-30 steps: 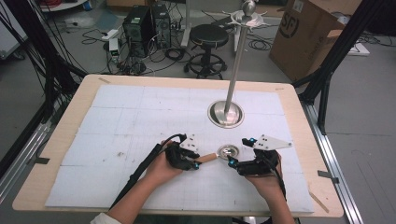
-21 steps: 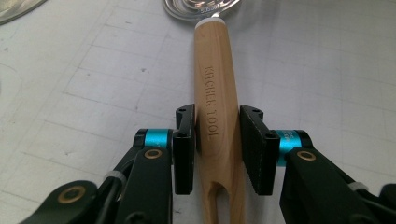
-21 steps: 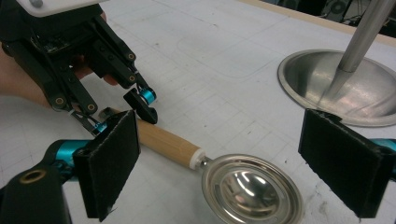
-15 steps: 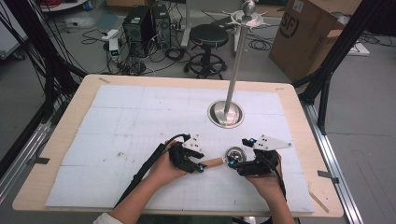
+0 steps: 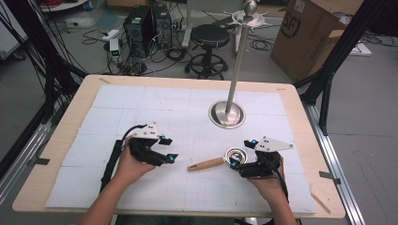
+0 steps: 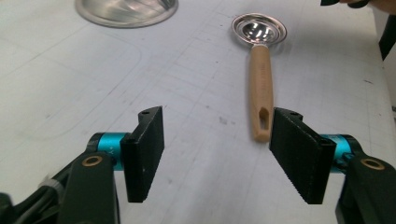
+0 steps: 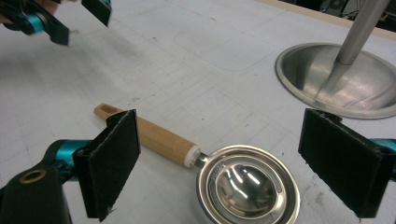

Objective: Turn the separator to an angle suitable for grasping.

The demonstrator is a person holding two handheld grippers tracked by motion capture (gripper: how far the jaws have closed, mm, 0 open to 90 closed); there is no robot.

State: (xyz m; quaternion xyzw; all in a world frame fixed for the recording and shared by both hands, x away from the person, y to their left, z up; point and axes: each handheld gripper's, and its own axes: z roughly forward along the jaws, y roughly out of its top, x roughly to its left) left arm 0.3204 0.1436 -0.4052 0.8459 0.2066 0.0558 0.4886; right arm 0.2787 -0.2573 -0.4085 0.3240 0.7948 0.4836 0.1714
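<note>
spoon (image 5: pixel 213 162) with the wooden handle lies flat on the white mat (image 5: pixel 141 108) at lower centre of the high view, its steel bowl between the wide-open, empty jaws of the right gripper (image 5: pixel 238 161), so the step in hand looks like a handover; next, that gripper must close on the bowl's rim or neck. since the earlier frames the left gripper (image 5: pixel 170 149) has let go of the handle and drawn off to the left; its jaws have just been opening and now stand about half apart, nothing between them.
</note>
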